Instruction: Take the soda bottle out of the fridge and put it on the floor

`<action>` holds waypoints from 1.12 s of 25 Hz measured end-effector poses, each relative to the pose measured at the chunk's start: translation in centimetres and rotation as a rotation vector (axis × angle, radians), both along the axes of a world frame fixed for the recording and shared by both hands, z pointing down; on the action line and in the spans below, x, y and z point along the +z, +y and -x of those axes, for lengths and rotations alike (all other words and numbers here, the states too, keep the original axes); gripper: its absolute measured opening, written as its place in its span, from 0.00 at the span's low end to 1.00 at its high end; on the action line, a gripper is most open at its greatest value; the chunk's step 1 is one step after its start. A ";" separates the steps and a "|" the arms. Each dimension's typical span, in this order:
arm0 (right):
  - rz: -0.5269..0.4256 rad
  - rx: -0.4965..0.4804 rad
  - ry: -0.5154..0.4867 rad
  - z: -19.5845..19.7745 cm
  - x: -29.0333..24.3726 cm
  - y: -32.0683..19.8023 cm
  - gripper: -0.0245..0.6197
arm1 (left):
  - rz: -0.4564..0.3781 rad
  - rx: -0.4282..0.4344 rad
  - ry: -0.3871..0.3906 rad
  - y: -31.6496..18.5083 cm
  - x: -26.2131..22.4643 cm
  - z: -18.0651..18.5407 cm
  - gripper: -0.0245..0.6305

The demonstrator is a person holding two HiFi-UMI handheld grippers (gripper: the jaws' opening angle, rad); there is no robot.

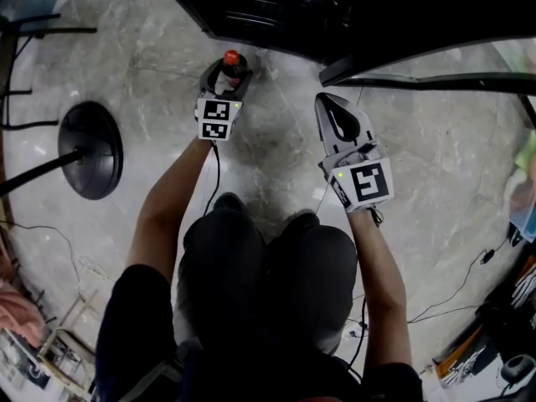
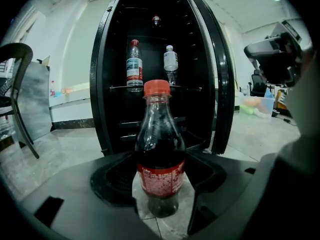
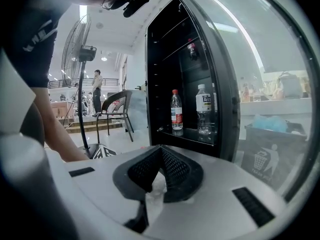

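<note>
Down on the floor (image 1: 151,82), the soda bottle (image 2: 160,154) stands clamped between the left gripper's (image 1: 228,72) jaws.

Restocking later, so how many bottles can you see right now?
4: the soda bottle between the left tongs; a red-label bottle and a white-label bottle side by side on a fridge shelf; a small bottle higher up. Others may be hidden.
</note>
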State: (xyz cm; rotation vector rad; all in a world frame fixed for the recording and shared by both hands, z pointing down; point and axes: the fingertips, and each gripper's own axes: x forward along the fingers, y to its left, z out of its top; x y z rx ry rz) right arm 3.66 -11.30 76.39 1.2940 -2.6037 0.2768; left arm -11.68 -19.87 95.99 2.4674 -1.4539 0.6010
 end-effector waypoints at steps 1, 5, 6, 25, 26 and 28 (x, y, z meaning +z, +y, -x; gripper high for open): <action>0.000 -0.002 -0.001 0.1 0.0 0.1 0.07 | -0.004 0.007 -0.007 0.2 0.0 0.0 0.51; 0.005 -0.003 -0.003 0.4 0.2 0.2 0.07 | -0.015 0.023 -0.020 0.8 0.1 0.2 0.52; 0.007 -0.004 -0.003 0.4 0.3 0.2 0.07 | -0.019 0.026 -0.022 0.9 0.1 0.2 0.52; 0.021 -0.024 -0.005 0.0 1.2 0.4 0.07 | -0.050 0.054 -0.096 1.8 -0.1 0.7 0.52; 0.021 -0.024 -0.005 0.0 1.3 0.4 0.07 | -0.056 0.053 -0.092 1.8 -0.2 0.7 0.52; 0.022 -0.025 -0.007 0.1 1.3 0.4 0.07 | -0.072 0.048 -0.078 1.9 -0.6 0.7 0.52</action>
